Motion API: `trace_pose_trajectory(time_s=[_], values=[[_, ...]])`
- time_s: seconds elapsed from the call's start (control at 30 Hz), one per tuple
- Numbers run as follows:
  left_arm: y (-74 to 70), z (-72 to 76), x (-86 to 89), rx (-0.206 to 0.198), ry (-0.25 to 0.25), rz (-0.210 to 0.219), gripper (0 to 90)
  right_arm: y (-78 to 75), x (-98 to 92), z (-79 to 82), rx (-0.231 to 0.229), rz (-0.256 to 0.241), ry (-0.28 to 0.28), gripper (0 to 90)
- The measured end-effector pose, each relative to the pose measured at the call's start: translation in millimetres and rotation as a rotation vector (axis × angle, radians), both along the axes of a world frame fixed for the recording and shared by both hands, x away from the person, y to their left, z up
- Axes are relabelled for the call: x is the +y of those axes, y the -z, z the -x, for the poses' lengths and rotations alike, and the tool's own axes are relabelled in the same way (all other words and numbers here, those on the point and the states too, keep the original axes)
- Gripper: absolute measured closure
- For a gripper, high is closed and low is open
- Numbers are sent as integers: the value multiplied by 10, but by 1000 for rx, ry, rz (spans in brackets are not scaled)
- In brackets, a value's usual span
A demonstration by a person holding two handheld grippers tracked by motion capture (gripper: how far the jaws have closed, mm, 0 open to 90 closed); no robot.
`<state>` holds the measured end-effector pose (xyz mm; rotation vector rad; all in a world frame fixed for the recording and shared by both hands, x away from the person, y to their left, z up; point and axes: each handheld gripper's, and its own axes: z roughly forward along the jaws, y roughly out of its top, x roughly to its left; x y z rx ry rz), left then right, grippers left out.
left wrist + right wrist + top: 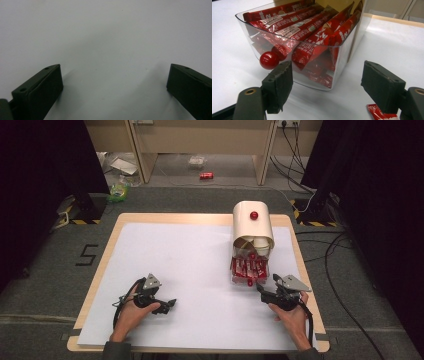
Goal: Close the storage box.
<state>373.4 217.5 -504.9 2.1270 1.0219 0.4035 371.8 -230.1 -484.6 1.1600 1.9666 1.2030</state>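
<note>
A cream dispenser box (251, 229) with a red knob (254, 215) on top stands at the right of the table. Its clear drawer (235, 270) is pulled out toward me and holds several red sachets (312, 30). A red ball knob (269, 60) sits on the drawer's front wall (252, 37). My right gripper (261, 288) is open just in front of the drawer (344, 50), and its jaws stand wide with nothing between them (326, 75). One red sachet (382, 113) lies on the sheet under the right jaw. My left gripper (169, 305) rests open on the white sheet (116, 67).
A white sheet (190, 265) covers the wooden table (105, 252). Beyond the table are grey floor, cables (335, 250) at the right, wooden furniture legs and a red can (206, 175) on the floor.
</note>
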Motion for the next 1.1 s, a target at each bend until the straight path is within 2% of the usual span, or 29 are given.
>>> trace_pose_trajectory(time_s=[0.37,0.5,0.9,1.1], values=[[0,0,0,0,0,0,0,-9,18,-122,4,-3,21,253],[0,0,0,0,0,0,0,-3,13,-152,22,-36,34,253],[0,0,0,0,0,0,0,25,14,-221,22,-68,56,251],[0,-1,0,0,0,0,0,0,26,-270,24,-48,54,240]])
